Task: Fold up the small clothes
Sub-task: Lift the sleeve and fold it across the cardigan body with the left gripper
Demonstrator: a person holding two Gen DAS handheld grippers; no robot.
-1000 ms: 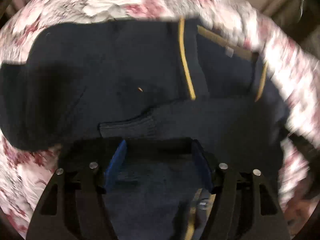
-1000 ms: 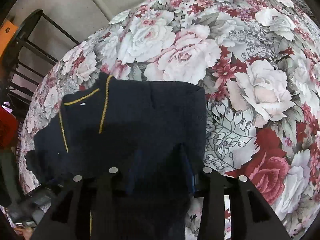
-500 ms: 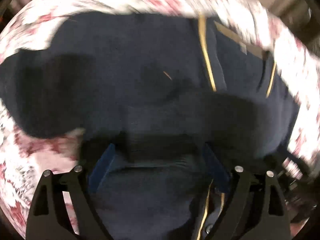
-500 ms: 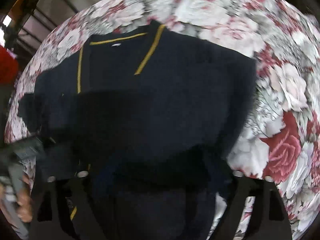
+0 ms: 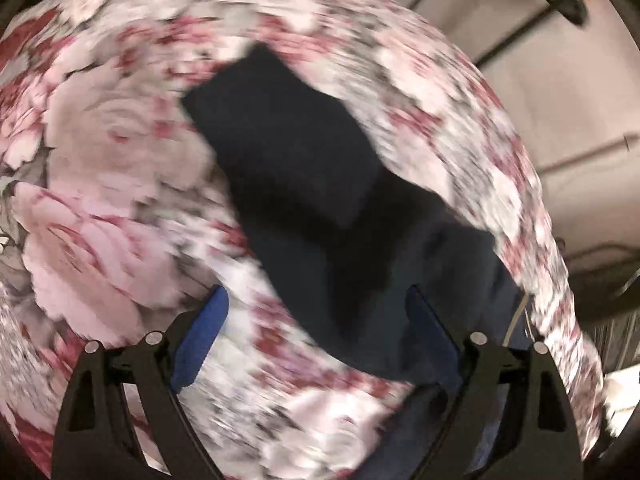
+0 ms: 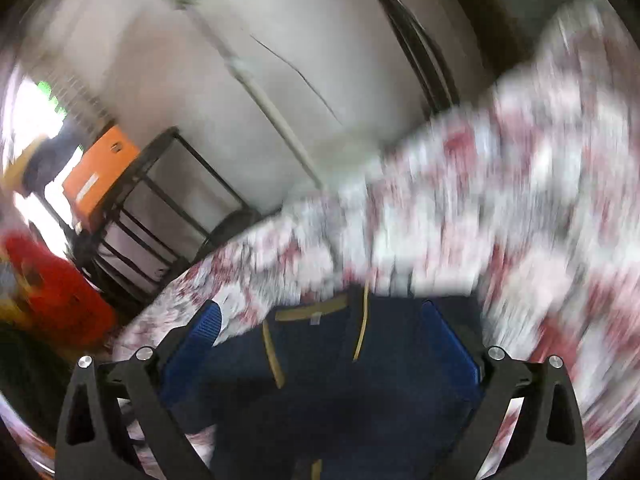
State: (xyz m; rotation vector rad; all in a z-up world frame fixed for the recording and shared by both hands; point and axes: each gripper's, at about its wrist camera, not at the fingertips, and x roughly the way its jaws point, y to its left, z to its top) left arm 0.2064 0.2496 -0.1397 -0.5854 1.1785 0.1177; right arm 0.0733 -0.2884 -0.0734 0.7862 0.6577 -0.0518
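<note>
A dark navy garment (image 5: 320, 184) with yellow trim lies on the floral cloth (image 5: 104, 184). In the left wrist view it stretches from the upper middle down to the lower right, under the right finger. My left gripper (image 5: 316, 324) is open, its blue pads wide apart, empty above the garment's edge. In the right wrist view the garment's yellow-trimmed collar (image 6: 320, 332) lies between the pads. My right gripper (image 6: 320, 332) is open and holds nothing. Both views are motion-blurred.
The floral cloth (image 6: 500, 208) covers the table. Beyond its edge in the right wrist view stand a black metal rack (image 6: 160, 216) with an orange box (image 6: 100, 168), something red (image 6: 52, 292) at the left, and a grey wall. Bars of a rack (image 5: 552, 12) show at the left wrist view's upper right.
Both grippers have let go of the garment and swung away fast. The left view now looks across the folded garment; the right view has tilted up toward the wall and rack.
</note>
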